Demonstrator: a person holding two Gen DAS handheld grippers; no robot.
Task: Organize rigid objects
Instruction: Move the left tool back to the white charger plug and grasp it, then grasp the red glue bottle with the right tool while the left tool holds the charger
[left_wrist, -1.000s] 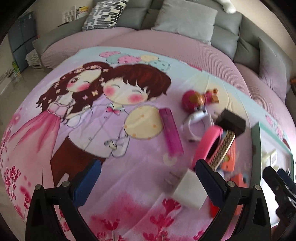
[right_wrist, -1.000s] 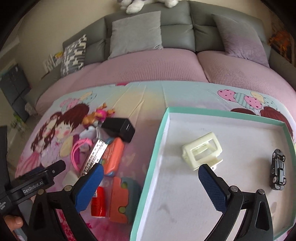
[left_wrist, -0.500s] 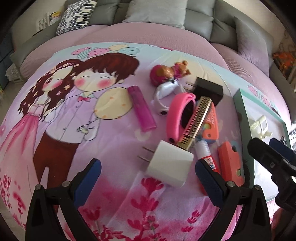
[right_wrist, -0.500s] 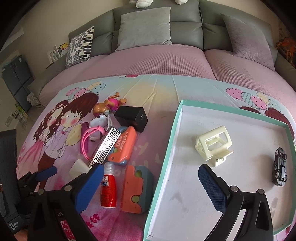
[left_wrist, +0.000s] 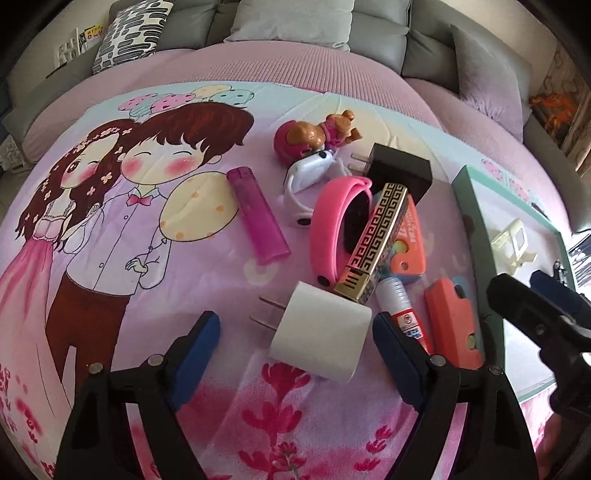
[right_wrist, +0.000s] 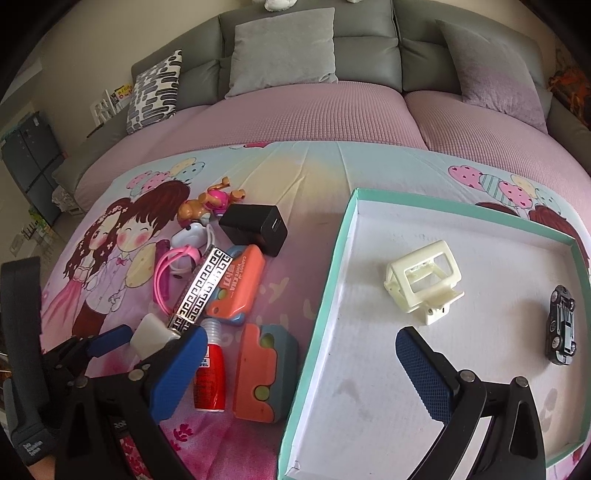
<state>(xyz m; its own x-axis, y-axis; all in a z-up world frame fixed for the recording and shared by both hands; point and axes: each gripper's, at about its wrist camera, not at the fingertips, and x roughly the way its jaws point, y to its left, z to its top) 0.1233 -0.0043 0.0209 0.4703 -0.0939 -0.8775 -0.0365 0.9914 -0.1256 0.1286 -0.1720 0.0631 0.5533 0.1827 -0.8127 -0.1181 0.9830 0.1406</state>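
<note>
Pads of left hand-held gripper (left_wrist: 295, 332) closing around white charger (left_wrist: 320, 334), untouched

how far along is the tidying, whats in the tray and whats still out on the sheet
Done: only a cream plastic frame and a dark toy car lie in the teal-rimmed tray. In hand: the left tool is closing around the white charger, pads not yet touching. Left: the lighter, black charger, pink band and the rest of the pile.

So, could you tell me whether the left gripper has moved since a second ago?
Yes. The left gripper has come in around the white charger, its jaws closing, nearer the tray than before.
</note>
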